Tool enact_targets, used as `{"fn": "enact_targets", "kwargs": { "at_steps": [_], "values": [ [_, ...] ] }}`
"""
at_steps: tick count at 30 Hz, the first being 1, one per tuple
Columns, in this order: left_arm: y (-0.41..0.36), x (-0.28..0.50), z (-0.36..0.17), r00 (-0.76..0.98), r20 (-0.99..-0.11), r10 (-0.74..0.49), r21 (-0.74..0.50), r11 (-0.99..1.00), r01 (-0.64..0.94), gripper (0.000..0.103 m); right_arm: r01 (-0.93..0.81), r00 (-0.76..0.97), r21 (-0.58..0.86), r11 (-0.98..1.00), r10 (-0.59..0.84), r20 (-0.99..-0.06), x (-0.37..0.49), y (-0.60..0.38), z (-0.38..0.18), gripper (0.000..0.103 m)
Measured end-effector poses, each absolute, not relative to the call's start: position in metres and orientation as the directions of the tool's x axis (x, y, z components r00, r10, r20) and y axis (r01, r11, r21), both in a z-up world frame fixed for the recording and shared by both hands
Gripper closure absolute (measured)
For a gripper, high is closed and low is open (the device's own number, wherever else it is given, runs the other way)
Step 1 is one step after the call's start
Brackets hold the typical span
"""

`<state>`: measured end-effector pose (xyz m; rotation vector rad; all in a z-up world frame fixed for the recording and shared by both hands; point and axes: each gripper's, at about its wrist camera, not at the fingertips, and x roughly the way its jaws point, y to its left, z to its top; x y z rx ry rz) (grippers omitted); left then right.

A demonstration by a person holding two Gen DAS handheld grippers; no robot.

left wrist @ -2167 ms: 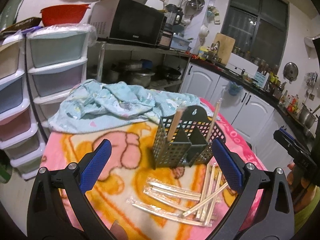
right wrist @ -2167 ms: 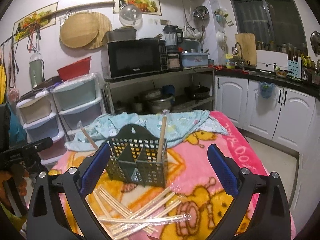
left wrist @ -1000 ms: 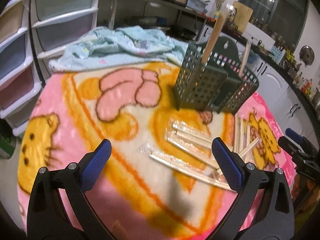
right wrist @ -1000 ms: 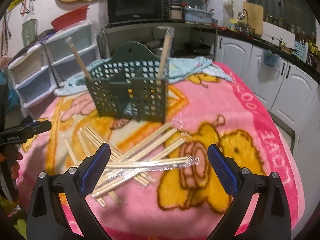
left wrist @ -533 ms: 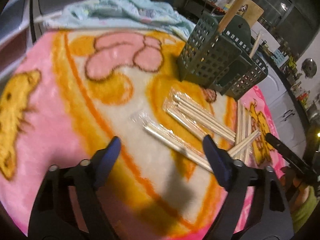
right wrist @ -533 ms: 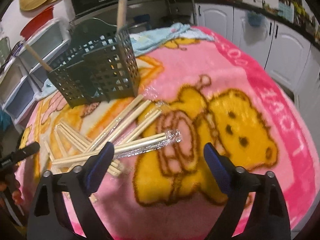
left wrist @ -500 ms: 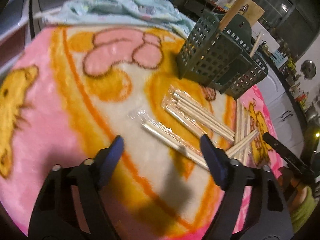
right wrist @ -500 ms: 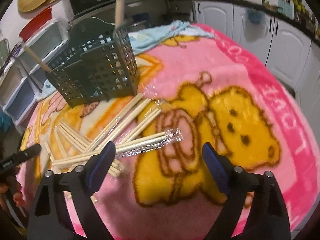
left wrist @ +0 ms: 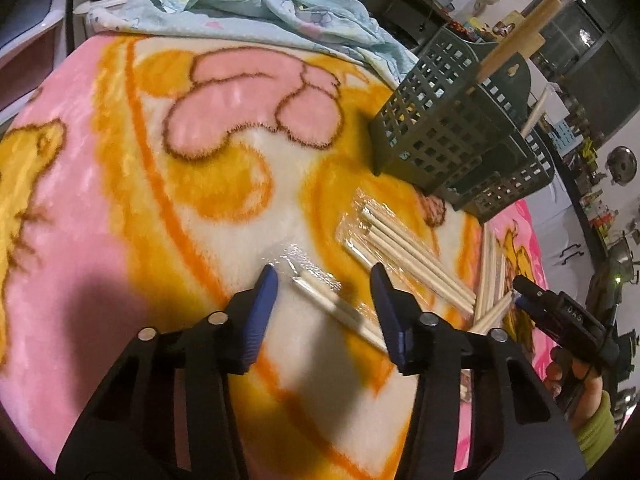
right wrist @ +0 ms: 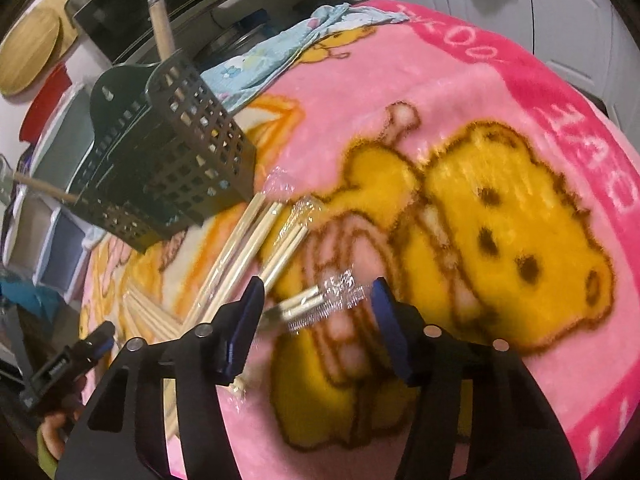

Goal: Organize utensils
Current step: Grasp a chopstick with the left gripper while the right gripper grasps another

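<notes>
A dark green mesh utensil caddy stands on the pink cartoon blanket with wooden sticks upright in it. Several plastic-wrapped chopstick pairs lie loose in front of it. My left gripper hangs low over one wrapped pair; its jaws are closing, with the pair between them and a gap on both sides. My right gripper is closing too, astride the crinkled end of another wrapped pair, pads apart from it.
A crumpled light blue cloth lies behind the caddy. A hand holds the right gripper at the left wrist view's right edge. A microwave and white cabinets stand beyond the table. The blanket drops off at the pink border.
Both grippers have sunk toward the blanket and rolled. Their jaws have narrowed from wide open, and each now straddles a wrapped chopstick pair.
</notes>
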<state>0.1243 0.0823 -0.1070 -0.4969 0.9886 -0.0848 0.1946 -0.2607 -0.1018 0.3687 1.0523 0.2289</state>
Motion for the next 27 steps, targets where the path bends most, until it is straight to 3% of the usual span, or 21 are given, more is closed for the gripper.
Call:
{"fn": "enact_targets", "kwargs": {
  "at_steps": [5,16,27],
  "values": [
    [0.089,0.127,-0.109,0.554,-0.787,-0.271,-0.429,0.886,-0.175,0.084,0.008,0.474,0.435,0.900,0.380,-0.794,0.200,-0.266,-0.102,0.061],
    [0.094,0.130,-0.111,0.563,-0.778,-0.277,-0.437,0.884,-0.168,0.093,-0.014,0.478,0.491,0.871,0.437,-0.762,0.195,-0.269,-0.101,0.098],
    [0.105,0.121,-0.088,0.626,-0.722,-0.296,-0.474,0.870,-0.136,0.099,-0.122,0.548,0.465,0.877,0.451,-0.705,0.183,-0.257,-0.068,0.101]
  ]
}}
